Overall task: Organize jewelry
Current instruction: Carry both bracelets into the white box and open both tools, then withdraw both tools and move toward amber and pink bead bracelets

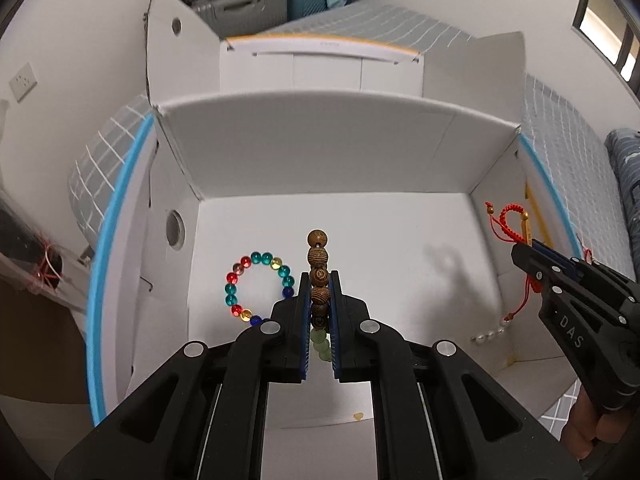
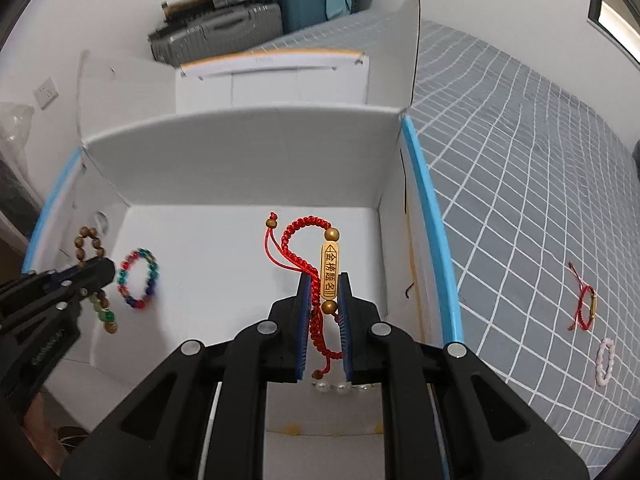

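Left gripper (image 1: 320,280): pads pressed onto wooden bead bracelet (image 1: 319,268); strand runs along the fingers, long axis pointing away from camera, green beads at the near end.
Right gripper (image 2: 323,292): clamped on red cord bracelet (image 2: 308,248); gold tag lengthwise between pads, cord loop beyond the tips.
Pose: both tilted steeply down over white box (image 1: 328,140), right one near its right wall.
Box floor: multicolour bead bracelet (image 1: 256,286) flat; pearl strand (image 2: 340,388) at near edge.
Bedspread (image 2: 520,160): red bracelet (image 2: 584,306), pink bracelet (image 2: 605,360).
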A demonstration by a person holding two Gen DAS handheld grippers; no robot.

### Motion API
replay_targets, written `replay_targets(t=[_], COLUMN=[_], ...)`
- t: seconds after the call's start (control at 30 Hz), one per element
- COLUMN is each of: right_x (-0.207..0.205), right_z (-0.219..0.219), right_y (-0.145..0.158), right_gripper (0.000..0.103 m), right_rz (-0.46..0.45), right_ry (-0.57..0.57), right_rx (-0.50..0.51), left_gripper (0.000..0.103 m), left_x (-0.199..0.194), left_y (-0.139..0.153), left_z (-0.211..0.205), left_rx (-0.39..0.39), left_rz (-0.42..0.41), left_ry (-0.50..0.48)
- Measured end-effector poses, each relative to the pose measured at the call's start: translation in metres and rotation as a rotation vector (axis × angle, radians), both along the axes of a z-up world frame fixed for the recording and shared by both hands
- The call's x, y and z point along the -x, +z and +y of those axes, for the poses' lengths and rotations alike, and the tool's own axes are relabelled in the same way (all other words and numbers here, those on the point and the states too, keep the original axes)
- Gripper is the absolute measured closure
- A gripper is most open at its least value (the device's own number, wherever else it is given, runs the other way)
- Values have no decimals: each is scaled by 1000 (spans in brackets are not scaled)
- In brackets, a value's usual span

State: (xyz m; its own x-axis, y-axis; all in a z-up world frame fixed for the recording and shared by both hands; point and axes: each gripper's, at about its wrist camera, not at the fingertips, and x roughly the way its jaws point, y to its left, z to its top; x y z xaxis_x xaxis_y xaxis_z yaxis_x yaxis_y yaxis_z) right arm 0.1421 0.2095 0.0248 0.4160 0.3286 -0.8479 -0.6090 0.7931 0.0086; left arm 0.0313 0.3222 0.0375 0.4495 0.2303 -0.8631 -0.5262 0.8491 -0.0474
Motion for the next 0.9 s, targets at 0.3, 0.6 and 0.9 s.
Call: replay_targets(t=[0.3,0.6,0.9], right_x=[-6,-1,13], right_z=[5,9,12], right_y=[-7,-1,15], right_gripper=[90,72,34], right_rz=[47,22,-57], right_ry=[4,30,59], right_rx=[30,10,-25], left_gripper=[95,90,48], left_x=[-2,-2,5], left_y=[-12,-12,6], left_z=[8,10,12], left_rx=[6,5,-33], left_rz=[47,54,12], left_ry=[4,5,39])
